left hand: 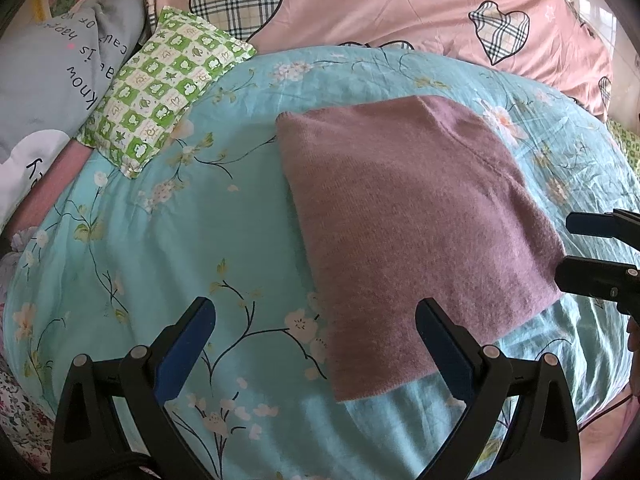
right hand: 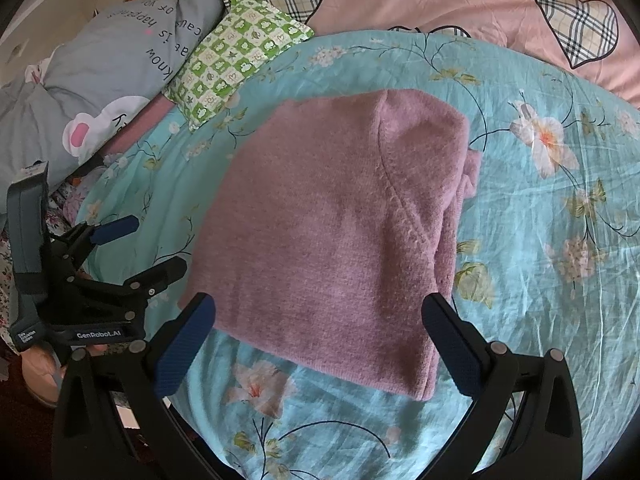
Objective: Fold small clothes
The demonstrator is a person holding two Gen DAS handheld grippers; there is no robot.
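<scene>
Each black hand-held gripper (left hand: pixel 316 340) has blue ribbed pads (right hand: pixel 184 348), silver screws, "GenRobot.AI" lettering.

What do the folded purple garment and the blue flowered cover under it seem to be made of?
Purple garment: probably a soft knit, wool or acrylic, matte; fuzzy nap and fine ribbing show. Blue flowered cover: seemingly thin woven cotton, smooth with a slight sheen; it holds sharp, fine creases.

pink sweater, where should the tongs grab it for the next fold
Probably the two near corners of the pink sweater, one per tongs, coming low from the near side. It lies flat, already folded into a rectangle, and that near hem edge lies free on the blue floral sheet.
</scene>
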